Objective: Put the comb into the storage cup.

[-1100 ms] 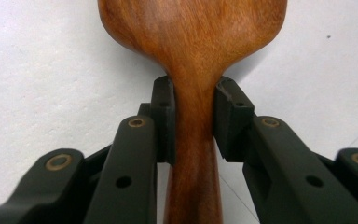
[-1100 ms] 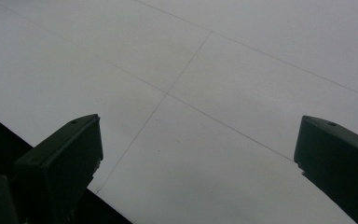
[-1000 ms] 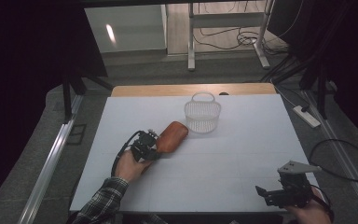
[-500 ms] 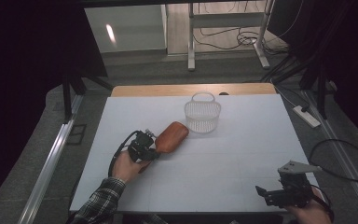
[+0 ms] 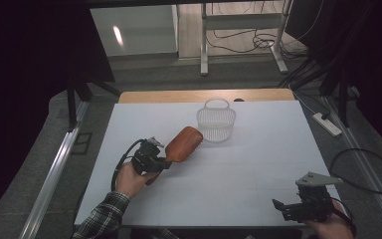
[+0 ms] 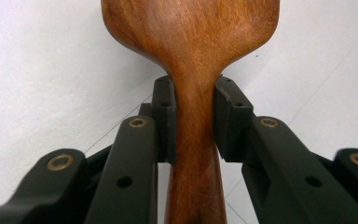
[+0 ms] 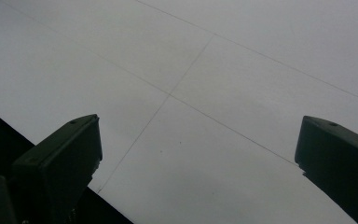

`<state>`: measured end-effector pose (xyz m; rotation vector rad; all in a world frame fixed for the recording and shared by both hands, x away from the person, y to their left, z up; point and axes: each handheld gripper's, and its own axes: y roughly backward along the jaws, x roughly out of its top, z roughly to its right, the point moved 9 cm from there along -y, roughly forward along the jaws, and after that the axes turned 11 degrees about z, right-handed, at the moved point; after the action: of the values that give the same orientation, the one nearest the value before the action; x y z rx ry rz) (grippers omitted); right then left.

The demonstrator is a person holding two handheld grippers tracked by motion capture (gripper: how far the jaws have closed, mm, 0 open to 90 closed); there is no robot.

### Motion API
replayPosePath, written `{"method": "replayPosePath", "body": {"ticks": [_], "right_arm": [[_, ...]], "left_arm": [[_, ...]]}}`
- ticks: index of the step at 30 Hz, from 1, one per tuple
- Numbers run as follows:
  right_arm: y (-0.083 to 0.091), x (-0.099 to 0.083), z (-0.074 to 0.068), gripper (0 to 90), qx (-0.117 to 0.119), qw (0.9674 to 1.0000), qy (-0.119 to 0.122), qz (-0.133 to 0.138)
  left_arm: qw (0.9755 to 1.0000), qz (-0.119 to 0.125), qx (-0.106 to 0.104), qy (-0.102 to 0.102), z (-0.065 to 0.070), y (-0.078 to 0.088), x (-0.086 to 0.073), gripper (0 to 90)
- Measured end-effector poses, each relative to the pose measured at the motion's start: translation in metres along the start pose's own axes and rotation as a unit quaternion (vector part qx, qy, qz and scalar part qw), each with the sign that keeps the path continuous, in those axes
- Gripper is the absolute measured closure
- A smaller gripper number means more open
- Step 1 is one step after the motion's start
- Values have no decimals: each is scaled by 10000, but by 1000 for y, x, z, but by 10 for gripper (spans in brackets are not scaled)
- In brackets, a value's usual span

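Left gripper [image 5: 165, 160] clamped on wooden hairbrush [image 5: 183, 144]; right gripper [image 5: 281, 205] open and empty.

In the left gripper view, both black pads [image 6: 165, 116] press on the narrow neck of the hairbrush, where the handle widens into the paddle head. In the high view, the brush is held above the white table [image 5: 258, 164], left of centre, with its head pointing toward the far right, close to the white wire basket [image 5: 216, 122] that stands upright near the far edge. The right gripper sits at the near right corner of the table, well apart from the brush. In the right gripper view its jaws stand wide over bare table surface with nothing between them.
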<state>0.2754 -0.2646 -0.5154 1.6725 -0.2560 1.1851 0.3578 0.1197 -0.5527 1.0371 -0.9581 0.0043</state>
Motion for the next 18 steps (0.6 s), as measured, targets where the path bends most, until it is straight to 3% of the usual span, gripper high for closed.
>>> {"method": "replayPosePath", "body": {"ticks": [7, 18], "right_arm": [[1, 1, -4, 3, 57, 9999, 157, 44], [3, 3, -4, 0, 99, 9997, 155, 136]], "left_arm": [[9997, 181, -69, -133, 8, 12, 3, 724], [9984, 423, -164, -324, 23, 25, 7, 724]]}}
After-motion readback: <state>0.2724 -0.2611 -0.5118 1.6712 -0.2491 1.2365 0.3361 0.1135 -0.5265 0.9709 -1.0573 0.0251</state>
